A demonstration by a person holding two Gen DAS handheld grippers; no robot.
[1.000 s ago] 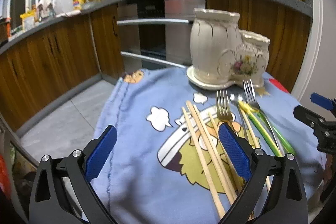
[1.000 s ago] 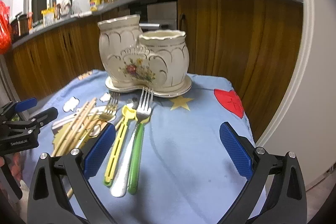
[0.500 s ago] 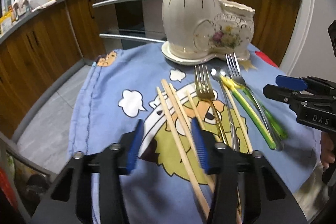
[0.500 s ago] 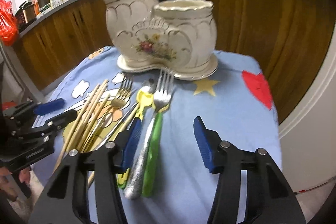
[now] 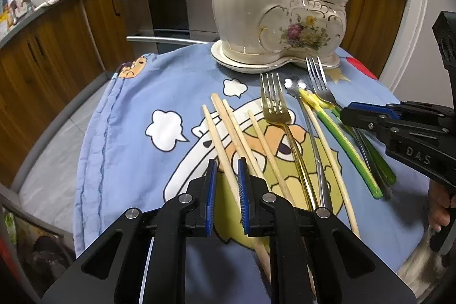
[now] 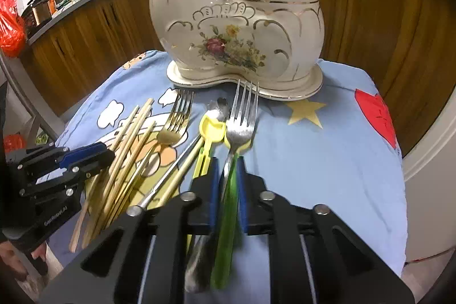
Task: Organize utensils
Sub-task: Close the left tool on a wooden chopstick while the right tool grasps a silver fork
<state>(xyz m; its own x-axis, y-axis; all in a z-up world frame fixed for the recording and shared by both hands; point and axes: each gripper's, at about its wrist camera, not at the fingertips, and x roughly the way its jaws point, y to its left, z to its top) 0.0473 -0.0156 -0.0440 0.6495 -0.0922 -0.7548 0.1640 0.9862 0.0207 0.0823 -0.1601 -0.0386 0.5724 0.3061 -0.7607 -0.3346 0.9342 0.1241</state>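
A cream ceramic two-pot holder (image 5: 273,13) (image 6: 233,27) stands at the far side of a blue cartoon cloth (image 5: 128,133). In front of it lie several wooden chopsticks (image 5: 228,121) (image 6: 128,138), a gold fork (image 5: 275,107) (image 6: 173,127), a yellow-handled utensil (image 6: 211,130) and a green-handled fork (image 6: 242,127). My left gripper (image 5: 227,181) is closing over the leftmost chopstick, which lies between the blue pads with a gap on each side. My right gripper (image 6: 228,178) is closing on the green fork handle (image 6: 226,207), and its pads sit against it.
Wooden kitchen cabinets (image 5: 57,47) and an oven front (image 5: 168,7) stand behind the table. The cloth drops off at the left edge (image 5: 85,161) to a grey floor. A red heart patch (image 6: 376,116) marks the bare right side of the cloth. A hand (image 5: 439,212) holds the right gripper.
Both grippers went from wide open to nearly closed. Both moved forward and tipped down toward the utensils, the left over the chopsticks, the right over the green-handled fork.
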